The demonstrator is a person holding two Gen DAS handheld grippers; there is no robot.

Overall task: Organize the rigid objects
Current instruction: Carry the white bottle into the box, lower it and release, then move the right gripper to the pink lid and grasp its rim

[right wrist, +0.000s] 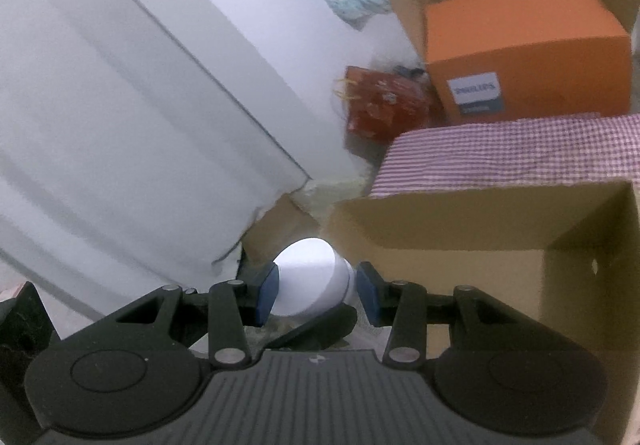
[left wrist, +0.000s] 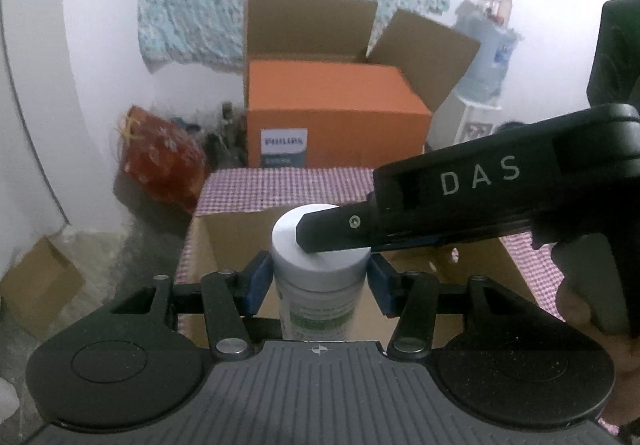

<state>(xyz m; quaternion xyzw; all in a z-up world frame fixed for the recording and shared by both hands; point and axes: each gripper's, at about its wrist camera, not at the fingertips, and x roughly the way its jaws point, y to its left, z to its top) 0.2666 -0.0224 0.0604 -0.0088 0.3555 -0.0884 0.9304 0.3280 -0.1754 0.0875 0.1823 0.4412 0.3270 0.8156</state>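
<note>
A: White plastic, smooth and hard: the round-capped supplement bottle with the green-and-white label [left wrist: 318,285] stands upright between the 2 blue pads of the left gripper [left wrist: 318,281], over the open brown cardboard box [left wrist: 224,237] on the pink checked cloth [left wrist: 288,185].

B: Is the left one gripping it?

A: The pads sit at the bottle's neck, just under the cap, 1 on each side. The left pad looks to be touching; a thin gap seems to show at the right pad, so I cannot tell if it is clamped.

B: And the right gripper [right wrist: 314,285]?

A: In its own view the white cap [right wrist: 308,277] lies between its 2 blue pads, with a slight gap beside the right pad. From the left wrist, 1 black finger [left wrist: 336,231] crosses the cap's top. Closed on it or merely around it, I cannot tell.

B: How will the bottle handle?

A: Stiff, likely light to middling depending on contents, which are hidden. The glossy cap is probably slippery, and the cap is wider than the body, so holding just below its rim should stop it sliding down. Squeezing won't dent it.

B: Where does it go?

A: Judging by position, down into the cardboard box, whose floor looks bare directly beneath the bottle.
</note>
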